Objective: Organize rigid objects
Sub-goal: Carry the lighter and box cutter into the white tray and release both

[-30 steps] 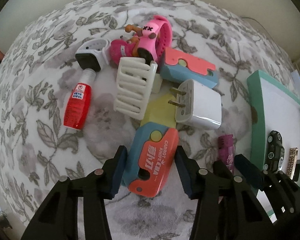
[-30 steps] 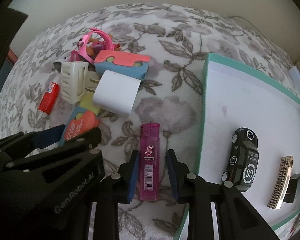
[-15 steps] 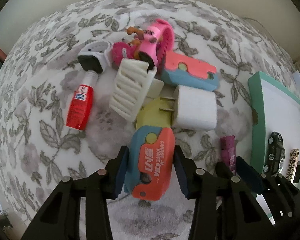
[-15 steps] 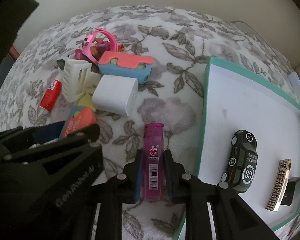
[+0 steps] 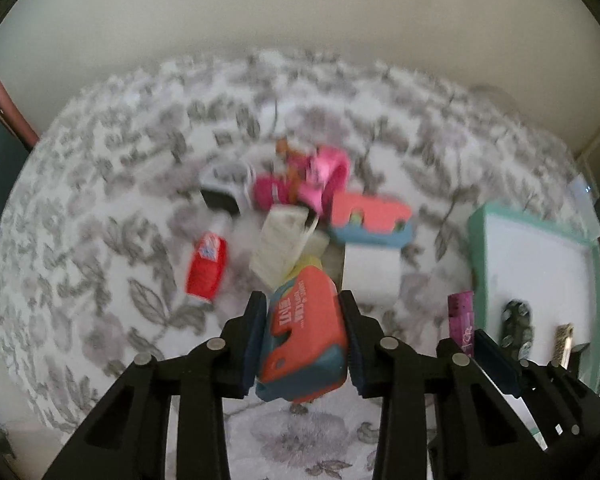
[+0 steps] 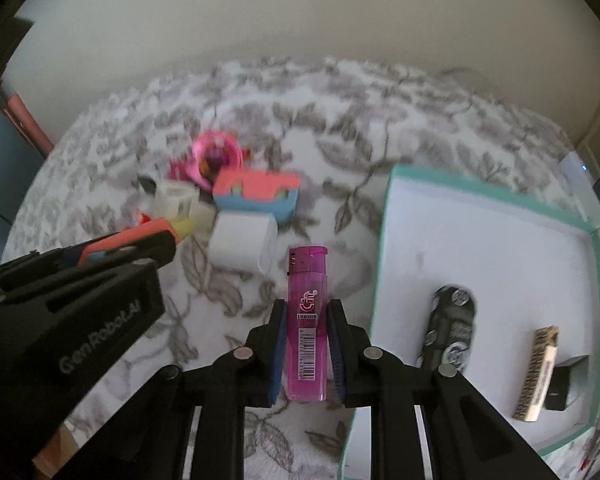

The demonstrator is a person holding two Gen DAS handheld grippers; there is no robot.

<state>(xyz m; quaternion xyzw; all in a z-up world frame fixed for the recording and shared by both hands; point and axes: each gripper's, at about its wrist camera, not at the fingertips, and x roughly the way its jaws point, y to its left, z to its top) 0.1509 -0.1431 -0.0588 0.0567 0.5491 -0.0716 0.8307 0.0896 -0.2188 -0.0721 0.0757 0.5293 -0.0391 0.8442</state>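
My left gripper [image 5: 302,342] is shut on an orange and teal carrot knife toy [image 5: 304,336] and holds it above the floral cloth. My right gripper [image 6: 306,350] is shut on a pink lighter [image 6: 306,320], lifted just left of the teal-rimmed white tray [image 6: 384,264]. The left gripper with its toy also shows at the left of the right wrist view [image 6: 128,242]. The lighter also shows in the left wrist view [image 5: 461,318]. Both views are motion-blurred.
A pile stays on the cloth: white charger [image 6: 242,242], second orange and blue toy [image 6: 258,192], cream hair claw [image 5: 280,246], red bottle [image 5: 206,266], pink watch [image 5: 324,172]. The tray holds a black toy car [image 6: 450,330] and a gold clip [image 6: 538,372].
Both grippers closed on their objects and lifted them off the cloth. The views pulled up and back from the pile.
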